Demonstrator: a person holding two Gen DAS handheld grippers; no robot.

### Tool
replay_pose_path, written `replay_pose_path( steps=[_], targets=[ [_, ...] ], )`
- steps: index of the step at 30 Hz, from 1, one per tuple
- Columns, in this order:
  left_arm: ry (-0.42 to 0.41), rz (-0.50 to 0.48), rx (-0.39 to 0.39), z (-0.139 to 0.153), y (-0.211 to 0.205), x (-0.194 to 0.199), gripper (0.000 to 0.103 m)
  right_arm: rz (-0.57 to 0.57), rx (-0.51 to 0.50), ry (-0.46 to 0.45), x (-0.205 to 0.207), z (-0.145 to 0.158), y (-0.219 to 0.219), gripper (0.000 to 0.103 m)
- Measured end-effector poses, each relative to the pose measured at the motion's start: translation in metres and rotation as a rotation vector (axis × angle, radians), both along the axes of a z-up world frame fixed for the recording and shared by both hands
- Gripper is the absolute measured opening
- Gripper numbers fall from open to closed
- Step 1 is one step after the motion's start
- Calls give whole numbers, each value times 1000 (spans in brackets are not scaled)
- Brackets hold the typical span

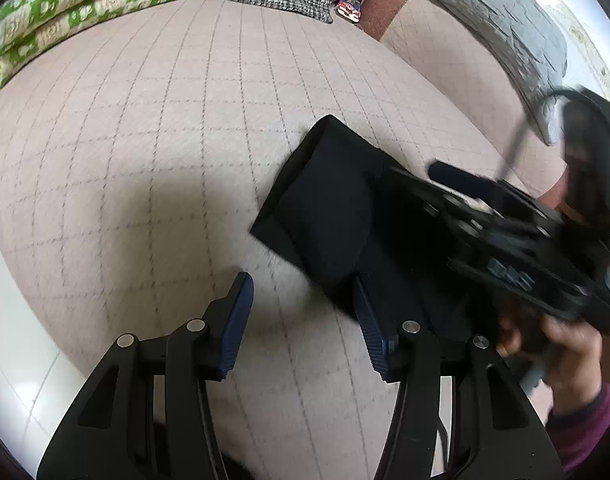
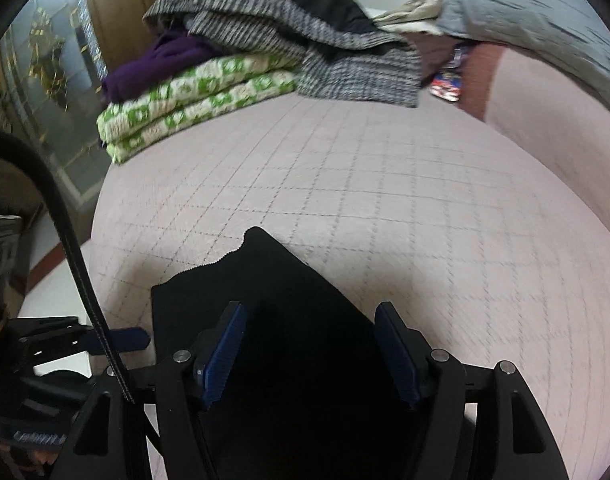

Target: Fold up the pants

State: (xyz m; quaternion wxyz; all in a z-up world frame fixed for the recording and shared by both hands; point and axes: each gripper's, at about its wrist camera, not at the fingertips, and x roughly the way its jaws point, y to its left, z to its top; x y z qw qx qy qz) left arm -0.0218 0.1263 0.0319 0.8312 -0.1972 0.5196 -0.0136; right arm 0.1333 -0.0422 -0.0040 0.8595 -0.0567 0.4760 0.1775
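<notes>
On the pink quilted bed (image 1: 153,152), one pair of black pants (image 1: 329,216) lies already folded into a compact rectangle, near the right side in the left wrist view and just under the right claw (image 2: 311,354) in its own view. Left claw (image 1: 301,320): jaws wide, nothing between them, hovering over bare bed cover just left of the pants, right finger pad close to the pants' near edge; cannot tell if it touches. Right claw: jaws wide too, straddling the dark cloth, no fabric visibly pinched; blurred in the left view, so likely moving. Judgement: fold looks nearly or fully done, step in hand is a last tidy or release. To do it well: keep both claws spread, lift straight off so no layer drags, press edges flat if a corner lifts, check the serrated-looking far edge (image 2: 225,258) sits square with the layer under it. Counts: one pants, two claws, one hand (image 1: 561,344) visible with a maroon sleeve. At the far end of the bed: one green-and-white folded quilt (image 2: 193,96), one grey houndstooth garment (image 2: 325,48), one purple cloth (image 2: 161,60), one grey quilted cover (image 1: 485,12) at far right.
</notes>
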Motion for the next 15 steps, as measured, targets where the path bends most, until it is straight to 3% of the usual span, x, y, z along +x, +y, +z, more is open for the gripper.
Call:
replay_pose_path(
  steps=[6,9,10,13,15],
  targets=[
    [11,4,11,-7,8,1,54,75,-16,51,29,-17,15,70],
    [-6,14,19,-8,2,8,64,68,-9,81,40,-27,18,67],
    [-11,18,19,-9,0,10,68,64,14,96,42,-31,17,48],
    [-53,8,15,-8,-3,13,69,57,36,74,34,-30,18,25],
    [-96,-31,-144,-8,2,14,46,52,48,34,23,-18,18,15]
  ],
)
